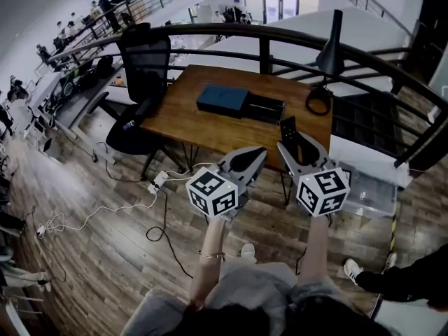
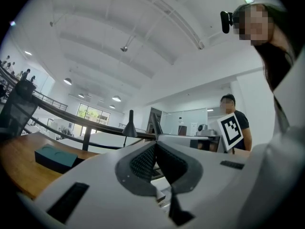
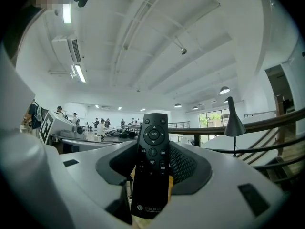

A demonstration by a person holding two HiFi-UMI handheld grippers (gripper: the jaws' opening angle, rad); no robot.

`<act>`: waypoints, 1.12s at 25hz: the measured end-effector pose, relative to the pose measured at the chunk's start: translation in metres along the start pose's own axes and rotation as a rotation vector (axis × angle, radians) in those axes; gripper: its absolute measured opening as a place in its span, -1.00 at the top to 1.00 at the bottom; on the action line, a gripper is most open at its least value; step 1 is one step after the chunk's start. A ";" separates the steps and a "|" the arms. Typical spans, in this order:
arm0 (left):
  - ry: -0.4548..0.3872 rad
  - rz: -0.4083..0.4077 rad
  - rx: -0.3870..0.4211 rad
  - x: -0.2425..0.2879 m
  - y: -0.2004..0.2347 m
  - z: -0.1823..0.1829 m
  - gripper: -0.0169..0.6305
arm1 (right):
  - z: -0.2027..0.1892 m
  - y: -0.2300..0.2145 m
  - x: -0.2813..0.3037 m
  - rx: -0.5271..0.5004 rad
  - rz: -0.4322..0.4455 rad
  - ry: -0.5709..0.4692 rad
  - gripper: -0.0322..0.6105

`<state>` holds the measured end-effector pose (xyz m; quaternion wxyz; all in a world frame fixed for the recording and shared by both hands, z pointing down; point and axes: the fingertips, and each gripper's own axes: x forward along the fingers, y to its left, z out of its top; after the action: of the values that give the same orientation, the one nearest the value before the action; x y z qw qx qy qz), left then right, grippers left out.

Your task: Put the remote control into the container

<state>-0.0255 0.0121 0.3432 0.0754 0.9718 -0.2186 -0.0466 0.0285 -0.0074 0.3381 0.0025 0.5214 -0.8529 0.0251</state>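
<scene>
Right fingers (image 3: 186,165) were clamped mid-body on the remote (image 3: 153,151), judged light, stiff and slick; left fingers (image 2: 142,162) were together, empty; container (image 1: 222,99) sat mid-tabletop (image 1: 182,121).

Remote control (image 3: 151,166) is black with white print, container (image 1: 222,99) dark blue, desk (image 1: 183,117) brown wood-grain, floor (image 1: 105,257) brown-grey planked.

Head view steeply down; gripper views tilted up (lamp (image 1: 330,50) shared).

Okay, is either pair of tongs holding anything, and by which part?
The right tongs grip the remote by its lower half, button end sticking out. The left tongs are closed on nothing.
</scene>
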 end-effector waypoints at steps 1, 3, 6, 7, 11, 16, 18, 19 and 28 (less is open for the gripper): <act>0.002 -0.001 0.000 0.001 0.006 0.000 0.94 | -0.001 -0.001 0.006 0.002 -0.002 0.001 0.23; 0.006 -0.005 0.000 0.001 0.016 0.002 0.94 | -0.001 -0.002 0.016 0.003 -0.004 0.002 0.23; 0.005 -0.010 -0.001 0.002 0.029 0.004 0.94 | 0.001 -0.003 0.030 -0.004 -0.004 -0.002 0.23; 0.004 -0.011 -0.001 0.002 0.033 0.005 0.94 | 0.002 -0.004 0.034 -0.006 -0.005 -0.003 0.23; 0.002 -0.015 -0.001 0.002 0.047 0.006 0.94 | 0.002 -0.006 0.046 -0.011 -0.016 0.000 0.23; -0.005 -0.015 -0.015 0.001 0.056 0.012 0.94 | 0.005 -0.007 0.053 -0.004 -0.022 0.012 0.23; -0.005 -0.014 -0.023 0.001 0.057 0.012 0.94 | 0.004 -0.009 0.053 0.004 -0.025 0.019 0.23; -0.005 -0.014 -0.025 0.001 0.057 0.012 0.94 | 0.003 -0.010 0.053 0.007 -0.027 0.020 0.23; 0.003 0.013 -0.034 0.003 0.081 0.010 0.94 | -0.001 -0.021 0.079 0.019 -0.007 0.031 0.23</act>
<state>-0.0579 -0.0630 0.3470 0.0925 0.9690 -0.2239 -0.0485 0.0108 -0.0870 0.3427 0.0109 0.5239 -0.8507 0.0414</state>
